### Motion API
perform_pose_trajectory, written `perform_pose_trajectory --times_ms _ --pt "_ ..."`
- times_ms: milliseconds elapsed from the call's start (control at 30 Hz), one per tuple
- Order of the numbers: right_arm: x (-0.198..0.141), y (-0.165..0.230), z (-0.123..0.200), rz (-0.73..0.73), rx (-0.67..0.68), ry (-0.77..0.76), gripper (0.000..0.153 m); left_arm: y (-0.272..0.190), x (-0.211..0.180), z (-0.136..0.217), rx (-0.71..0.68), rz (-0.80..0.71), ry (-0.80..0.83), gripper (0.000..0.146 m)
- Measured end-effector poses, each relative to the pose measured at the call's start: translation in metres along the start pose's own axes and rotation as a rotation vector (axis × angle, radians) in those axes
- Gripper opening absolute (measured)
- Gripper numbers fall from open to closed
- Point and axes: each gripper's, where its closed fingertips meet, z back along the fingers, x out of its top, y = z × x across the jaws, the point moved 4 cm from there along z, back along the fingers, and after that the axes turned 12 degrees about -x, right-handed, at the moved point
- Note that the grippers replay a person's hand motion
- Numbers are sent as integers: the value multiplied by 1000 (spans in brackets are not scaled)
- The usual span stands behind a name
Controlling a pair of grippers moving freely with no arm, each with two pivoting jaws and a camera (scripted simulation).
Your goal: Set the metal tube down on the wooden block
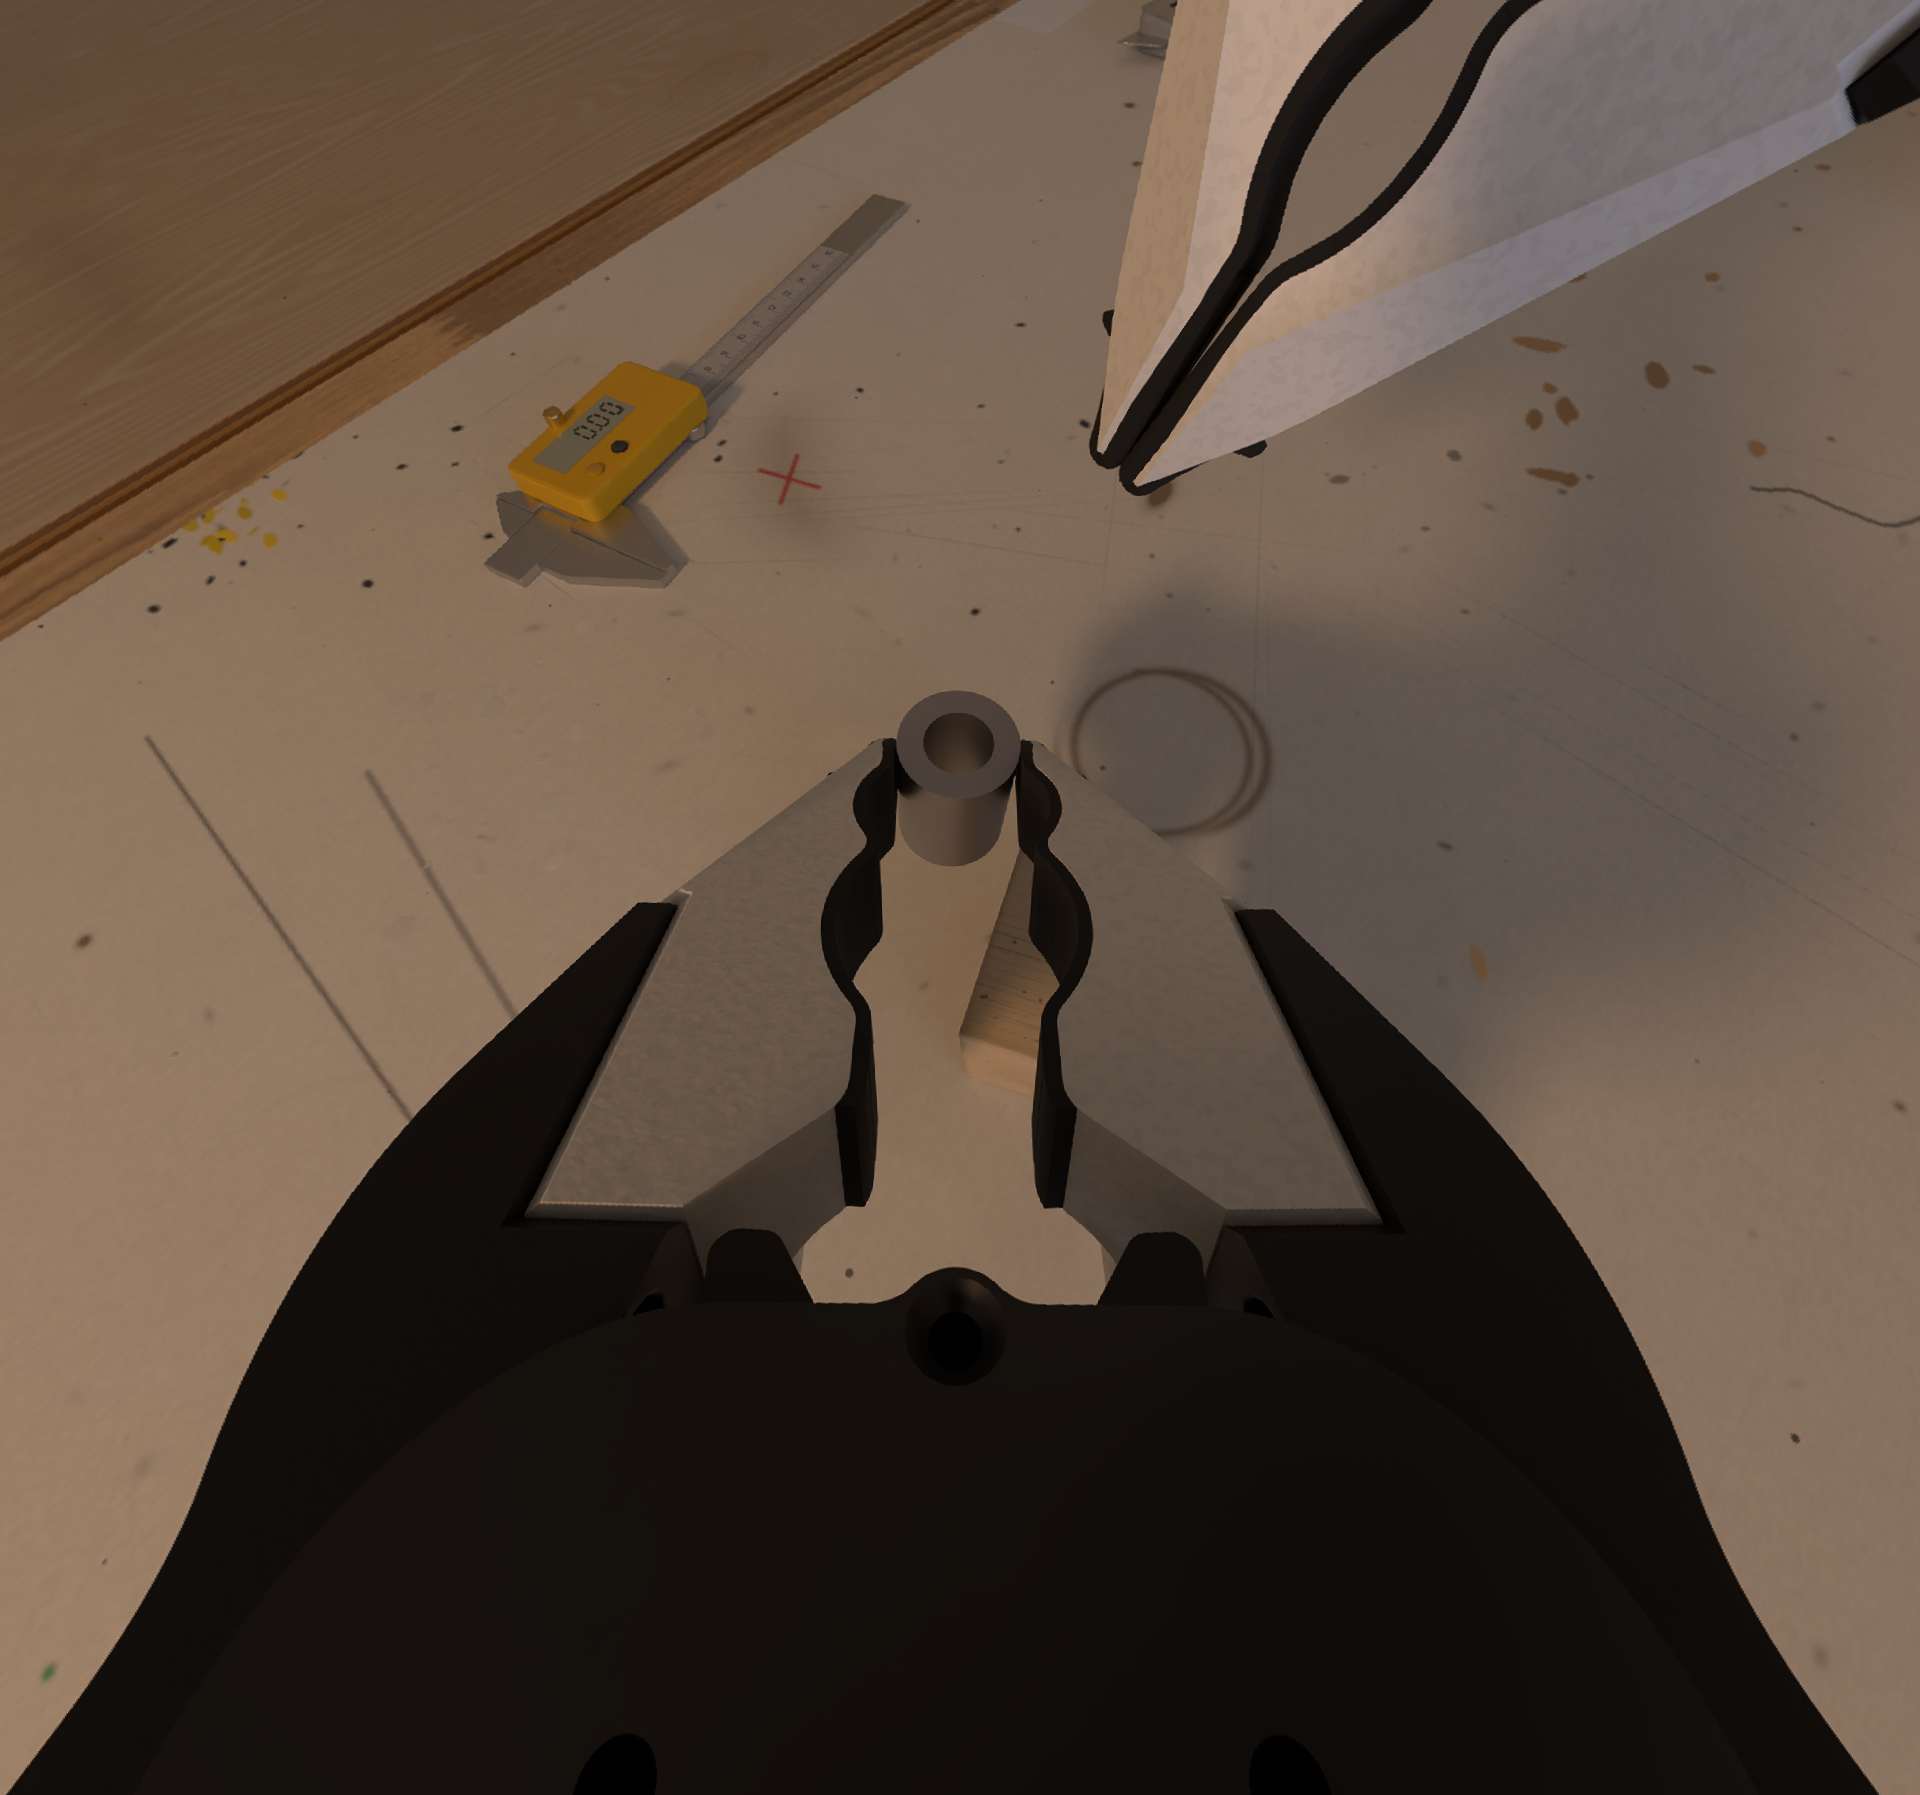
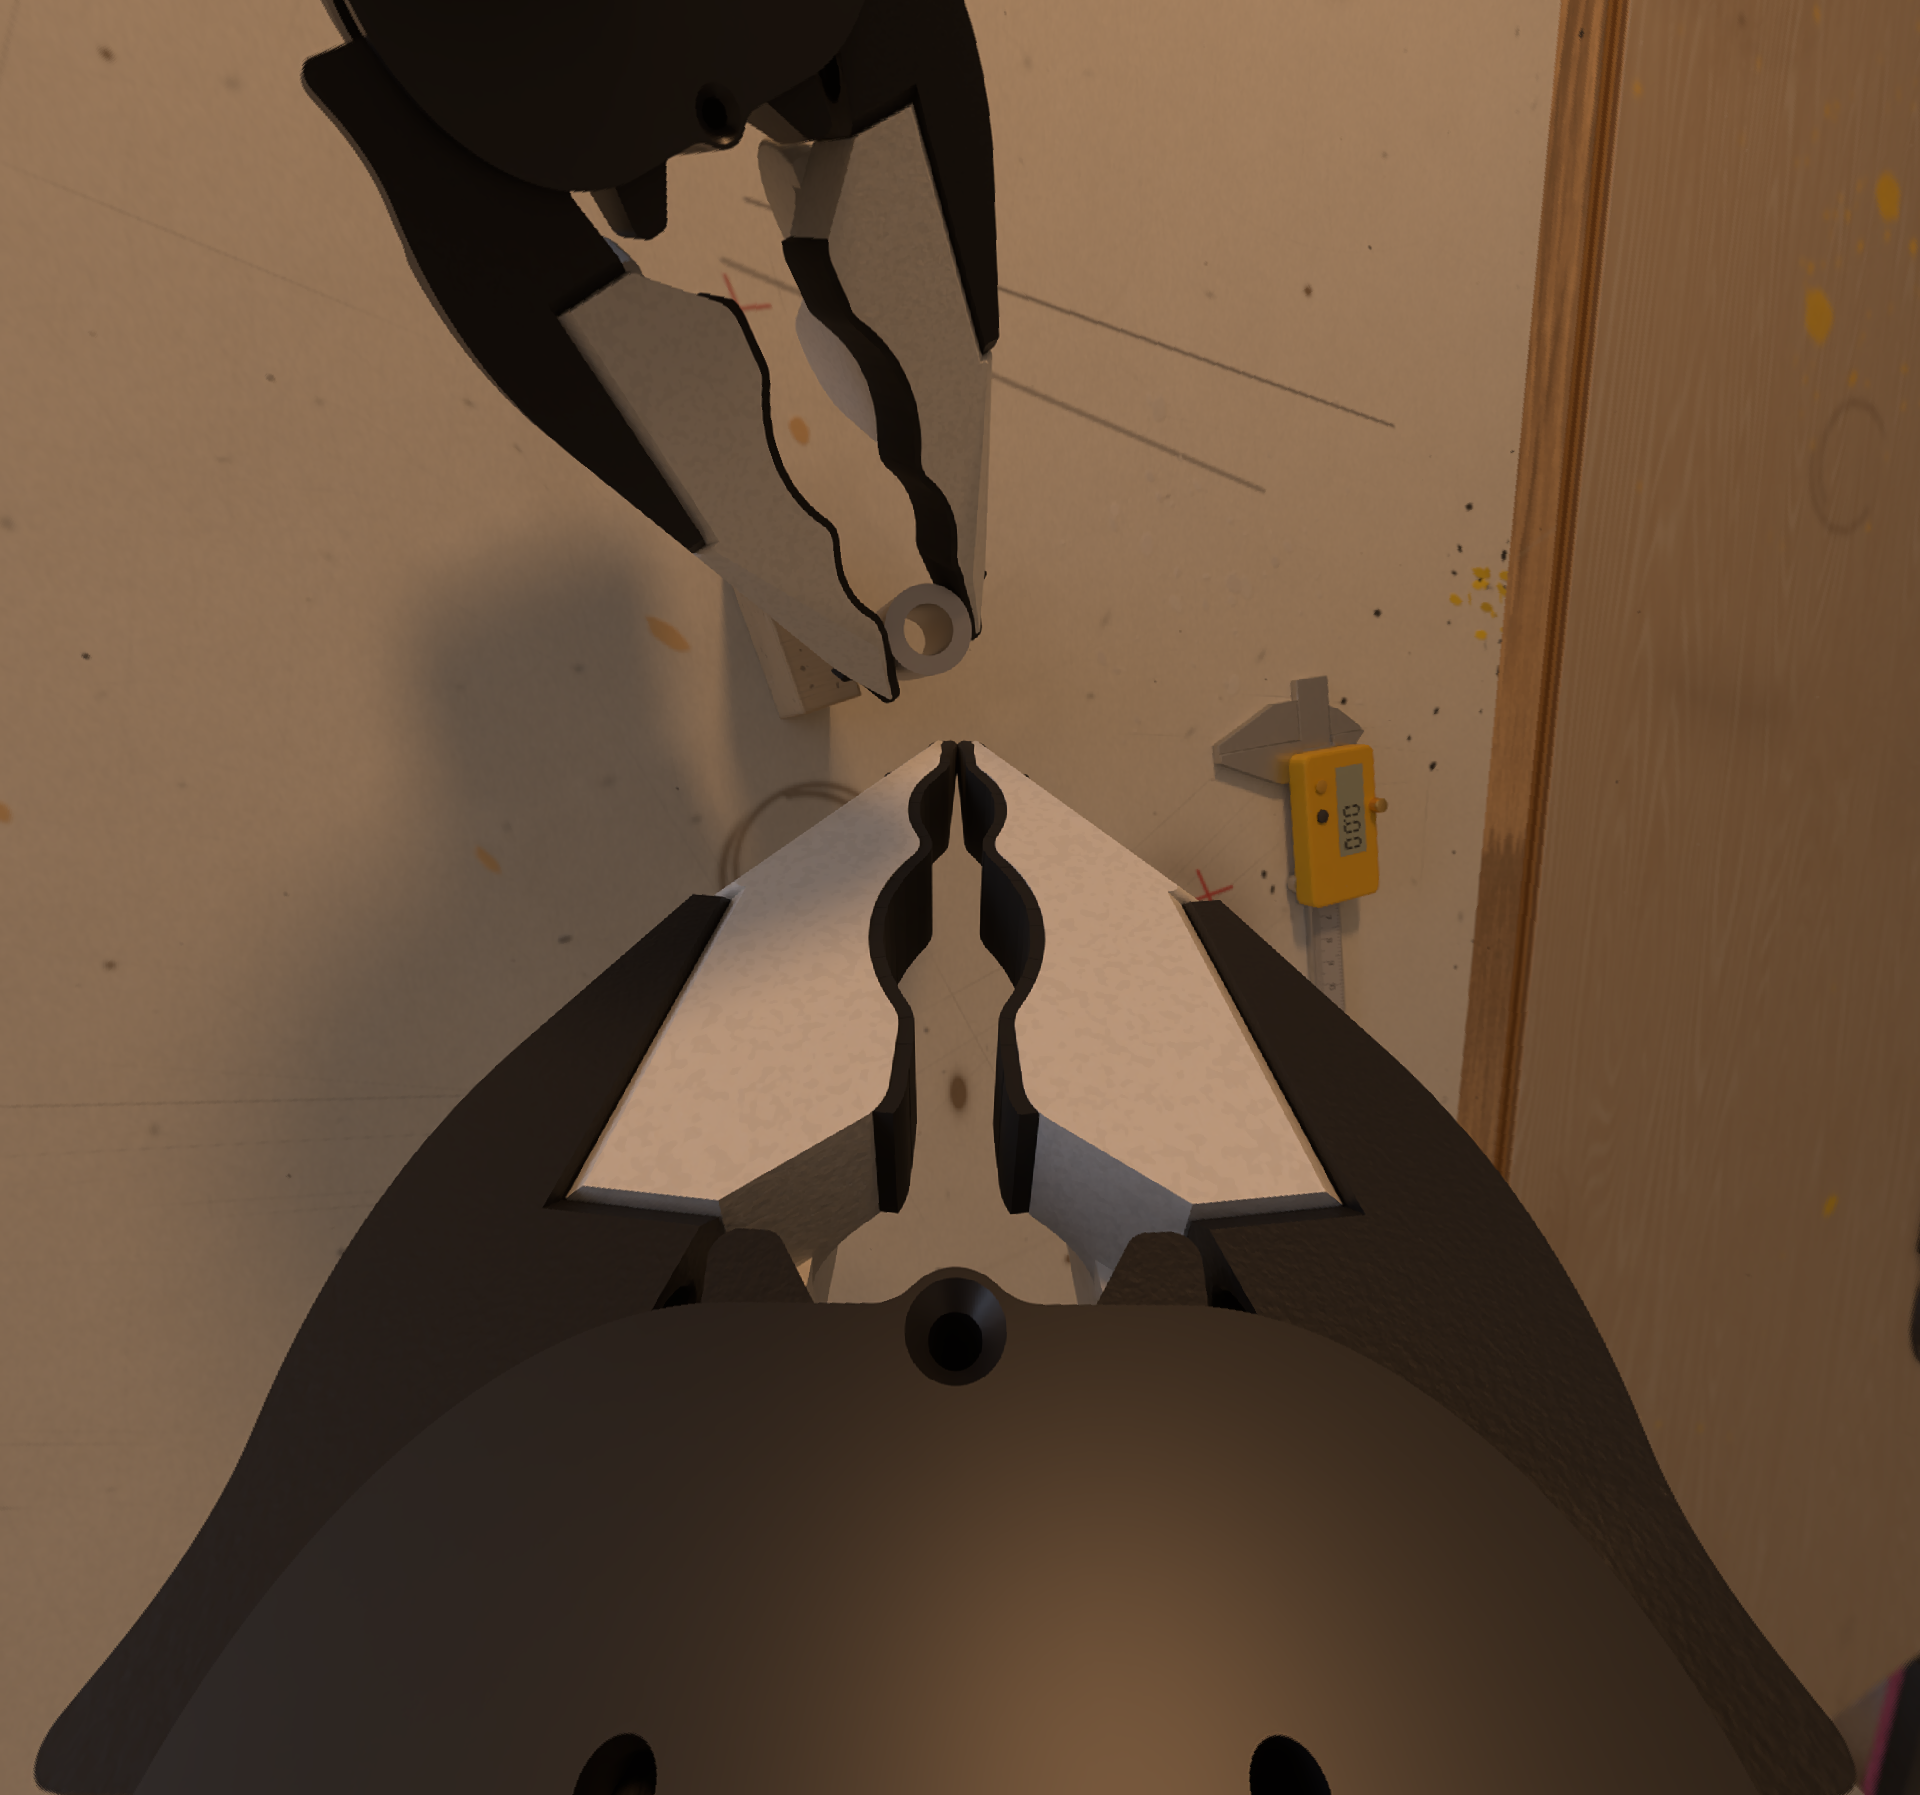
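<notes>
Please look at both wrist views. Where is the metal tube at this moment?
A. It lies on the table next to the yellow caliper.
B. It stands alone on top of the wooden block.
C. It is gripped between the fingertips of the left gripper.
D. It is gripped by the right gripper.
C: the metal tube sits clamped at the tips of the left gripper, while the right gripper is shut on nothing.

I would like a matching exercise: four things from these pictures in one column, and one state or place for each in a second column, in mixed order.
1. metal tube
2. right gripper
3. caliper
4. wooden block

a. lies flat on the table near a red cross
b. fingers together, holding nothing
c. partly hidden under the left gripper
d. pinched at the fingertips

Pairs: 1-d, 2-b, 3-a, 4-c
</notes>
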Motion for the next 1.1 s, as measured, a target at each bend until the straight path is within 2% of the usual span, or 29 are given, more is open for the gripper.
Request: perform_pose_trajectory --times_ms 433,600,800,933,1100 --pt "2 2 -7 34 3 41 0 -3 4 -8 -3 -24 31 22" --pt "6 -4 9 -103 23 -70 0 -4 6 -7 -22 -32 18 22" --pt "-12 -10 17 -221 27 -63 2 -1 5 -6 -30 -6 3 22" --pt "-21 -7 18 -198 31 -30 8 0 6 -5 -38 5 -3 22" --pt "-24 -2 16 -152 -3 -9 8 -1 6 -5 -33 3 -3 22"
